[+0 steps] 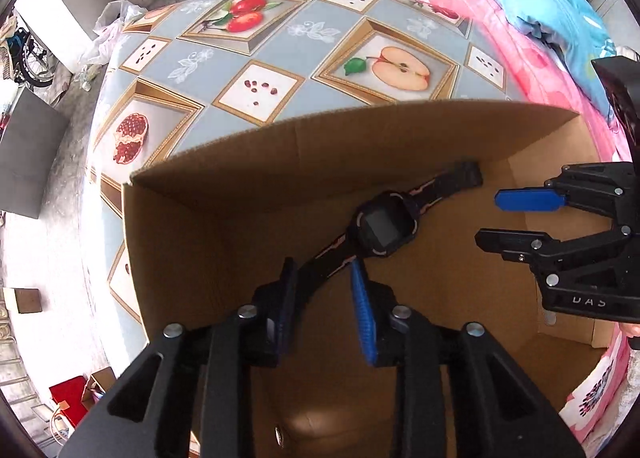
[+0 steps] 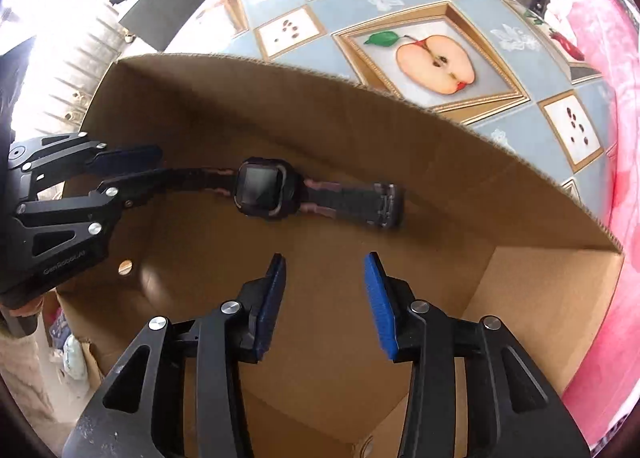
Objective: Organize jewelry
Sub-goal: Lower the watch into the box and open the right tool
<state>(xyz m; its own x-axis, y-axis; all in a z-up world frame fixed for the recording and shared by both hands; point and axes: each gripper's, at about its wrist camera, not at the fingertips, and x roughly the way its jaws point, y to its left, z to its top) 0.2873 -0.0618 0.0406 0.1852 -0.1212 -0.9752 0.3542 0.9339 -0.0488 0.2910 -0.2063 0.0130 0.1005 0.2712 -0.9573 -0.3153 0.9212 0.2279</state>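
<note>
The left gripper [image 1: 324, 278], jaws parted around the strap's end, should lift straight up without snagging it. The smartwatch [image 2: 264, 192] lies flat inside the cardboard box [image 2: 540, 290], near its far wall: black square face, dark strap with pinkish trim. The right gripper [image 2: 325, 278] hangs spread and empty above the box floor.

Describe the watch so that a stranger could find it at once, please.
On the fruit-print table stands an open cardboard box. The watch lies flat on its floor near the far wall. It is black, with a square dark screen and pink-edged straps.
</note>
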